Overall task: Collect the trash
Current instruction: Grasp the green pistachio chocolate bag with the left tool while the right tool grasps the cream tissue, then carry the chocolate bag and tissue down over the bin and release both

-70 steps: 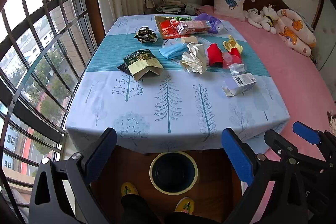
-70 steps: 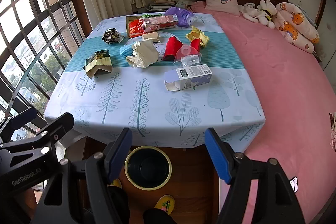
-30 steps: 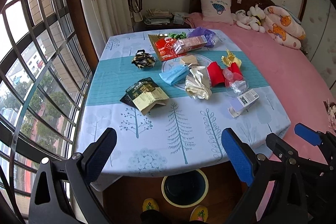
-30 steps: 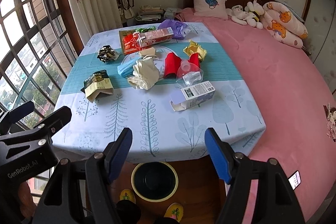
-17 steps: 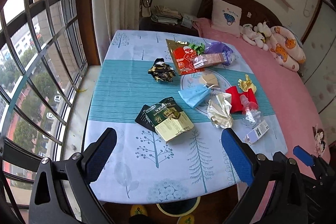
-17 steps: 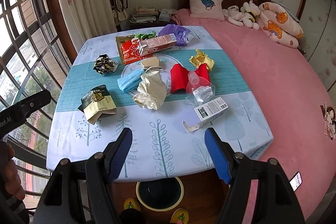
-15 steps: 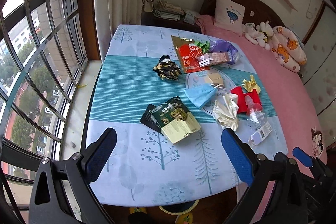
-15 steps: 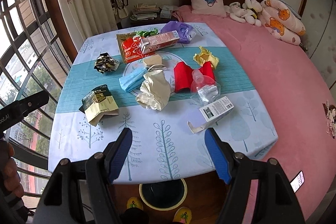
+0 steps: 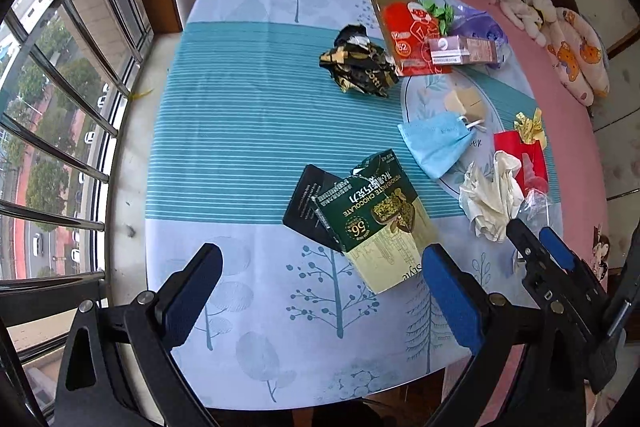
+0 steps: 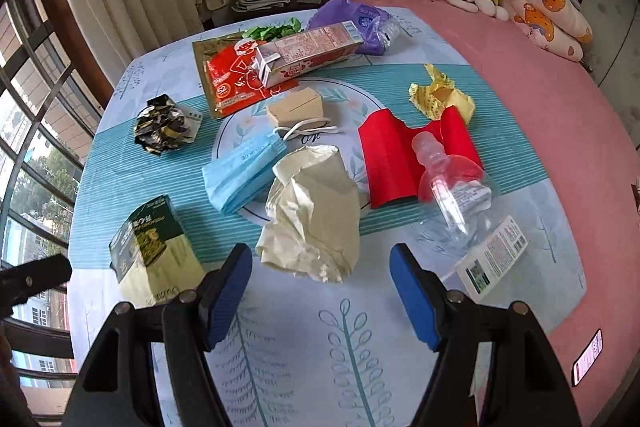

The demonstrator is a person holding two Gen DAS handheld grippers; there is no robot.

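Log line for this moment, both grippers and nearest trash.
left gripper: open, empty, over chocolate box | right gripper: open, empty, over crumpled cream paper | all trash on table

You see a matt printed cloth covering the counter (image 10: 280, 347), with a crumpled glossy foil wrapper (image 10: 164, 126) and a clear plastic bottle (image 10: 452, 187) on it. The chocolate box (image 9: 376, 215) is smooth printed cardboard, and the cream paper wad (image 10: 316, 215) looks creased and matt.

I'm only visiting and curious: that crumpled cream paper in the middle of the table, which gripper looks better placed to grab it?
Probably the right gripper: it is open, with the crumpled cream paper just ahead between its fingers. The left gripper, also open, faces the green chocolate box instead.
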